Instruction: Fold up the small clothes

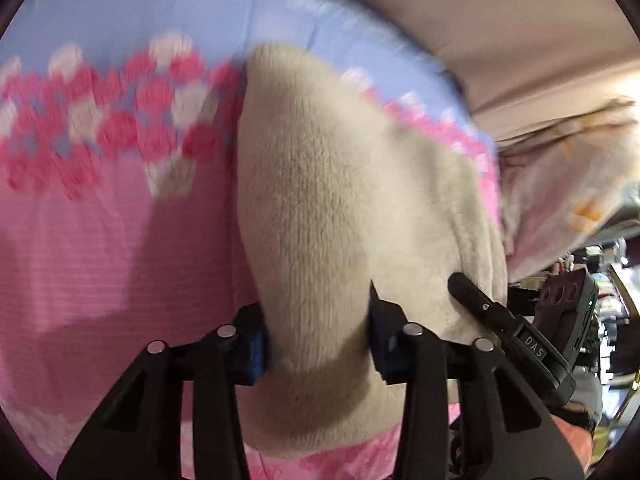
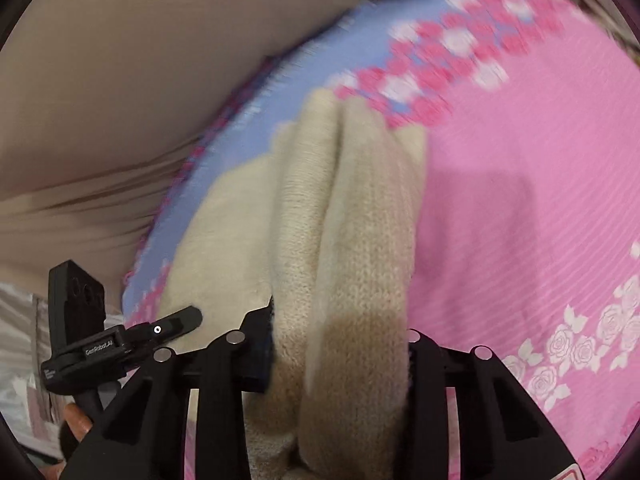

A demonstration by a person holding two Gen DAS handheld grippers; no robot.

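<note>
A cream knitted garment [image 1: 332, 200] hangs bunched over a pink and blue flowered blanket [image 1: 100, 240]. My left gripper [image 1: 318, 344] is shut on a thick fold of it, the knit filling the gap between the blue-padded jaws. In the right wrist view the same garment [image 2: 360, 200] runs forward in two long folds, and my right gripper [image 2: 340, 356] is shut on them. The knit hides the right jaw's pad. Each view shows the other gripper beside the cloth: one of the right gripper's fingers [image 1: 476, 294], and one of the left gripper's fingers [image 2: 180, 320].
The blanket [image 2: 520, 200] lies on a beige sheet [image 2: 120, 80] that wrinkles at its far edge. A pale cloth with orange marks [image 1: 560, 180] sits to the right of the blanket. A person's hand [image 2: 76, 420] grips the left tool's handle. Cluttered room beyond [image 1: 600, 300].
</note>
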